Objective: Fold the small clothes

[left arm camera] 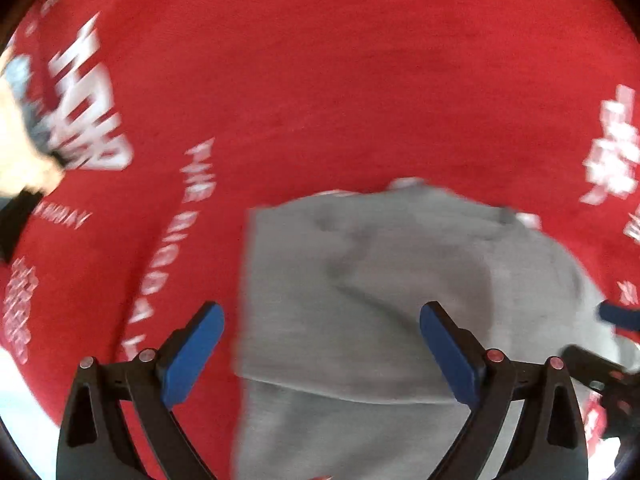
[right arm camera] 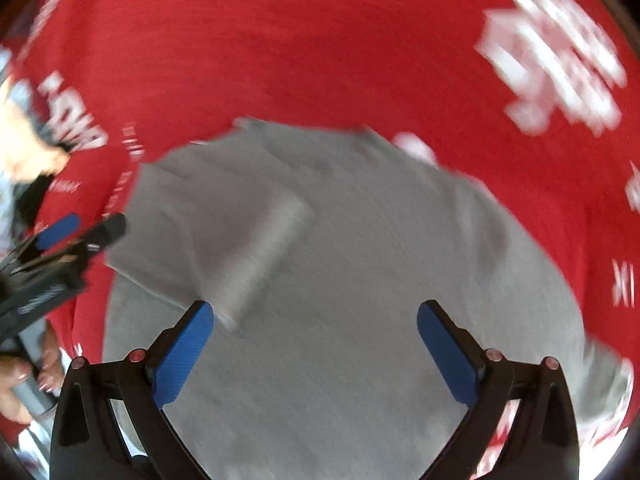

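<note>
A small grey garment (left arm camera: 360, 280) lies on a red cloth with white print (left arm camera: 320, 80). It has a fold along its left side, and in the right wrist view (right arm camera: 340, 260) a ribbed cuff end (right arm camera: 264, 248) lies folded over its middle. My left gripper (left arm camera: 322, 344) is open and empty just above the garment's left part. My right gripper (right arm camera: 316, 344) is open and empty over the garment's near part. The left gripper also shows at the left edge of the right wrist view (right arm camera: 76, 236). Both views are blurred by motion.
The red cloth (right arm camera: 320, 60) covers the whole surface around the garment. A person's hand (left arm camera: 20, 152) with something grey is at the far left. Fingers (right arm camera: 16, 384) holding the left tool show at the lower left of the right wrist view.
</note>
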The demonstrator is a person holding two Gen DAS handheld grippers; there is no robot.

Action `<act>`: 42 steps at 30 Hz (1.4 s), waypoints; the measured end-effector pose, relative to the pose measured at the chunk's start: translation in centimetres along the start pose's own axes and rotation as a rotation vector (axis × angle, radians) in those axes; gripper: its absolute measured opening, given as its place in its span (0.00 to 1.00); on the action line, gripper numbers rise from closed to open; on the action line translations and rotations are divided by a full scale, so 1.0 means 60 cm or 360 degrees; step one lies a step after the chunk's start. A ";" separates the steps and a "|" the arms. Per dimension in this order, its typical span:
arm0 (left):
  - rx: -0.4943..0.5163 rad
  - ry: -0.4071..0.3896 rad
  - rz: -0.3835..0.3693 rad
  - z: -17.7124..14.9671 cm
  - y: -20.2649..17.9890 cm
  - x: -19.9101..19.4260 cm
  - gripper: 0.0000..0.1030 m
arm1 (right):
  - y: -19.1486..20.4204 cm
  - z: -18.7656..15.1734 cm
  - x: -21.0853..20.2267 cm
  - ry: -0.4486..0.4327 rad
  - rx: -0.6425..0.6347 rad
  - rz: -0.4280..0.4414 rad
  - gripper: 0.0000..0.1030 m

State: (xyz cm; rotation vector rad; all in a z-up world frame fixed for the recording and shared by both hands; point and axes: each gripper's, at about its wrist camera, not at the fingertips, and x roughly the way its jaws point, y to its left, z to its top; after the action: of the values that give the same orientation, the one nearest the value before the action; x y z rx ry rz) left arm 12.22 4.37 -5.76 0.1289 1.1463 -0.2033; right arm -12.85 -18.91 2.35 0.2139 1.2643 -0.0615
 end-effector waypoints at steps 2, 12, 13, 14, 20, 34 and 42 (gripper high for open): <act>-0.0089 0.0053 0.0054 0.007 0.041 0.032 0.95 | 0.062 0.030 0.035 0.0011 -0.0207 -0.0032 0.99; 0.0007 0.0189 0.0260 -0.008 0.061 0.125 0.95 | 0.125 0.044 0.136 0.0054 -0.0509 -0.0459 0.11; 0.0000 0.0185 0.0258 -0.009 0.061 0.125 0.95 | 0.090 0.047 0.104 -0.0034 -0.0341 -0.0365 0.11; -0.0013 0.0187 0.0254 -0.010 0.062 0.126 0.95 | 0.058 0.046 0.078 -0.0106 -0.0203 -0.0275 0.11; -0.0050 0.0226 0.0207 -0.004 0.065 0.128 0.95 | -0.160 -0.054 0.035 -0.0088 0.0613 0.0061 0.33; -0.0163 0.0347 -0.0174 0.087 0.078 0.190 0.82 | -0.268 -0.141 0.072 -0.0070 0.1254 0.0534 0.57; -0.0131 0.0357 -0.0279 0.113 0.054 0.189 0.11 | -0.262 -0.112 0.081 -0.0022 0.1219 0.0464 0.08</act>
State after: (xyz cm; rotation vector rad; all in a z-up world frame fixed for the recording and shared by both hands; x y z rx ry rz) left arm 23.50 5.07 -13.36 -0.0232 1.3889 -0.3020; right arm -20.30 -32.67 -6.15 1.0515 1.1350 -0.2956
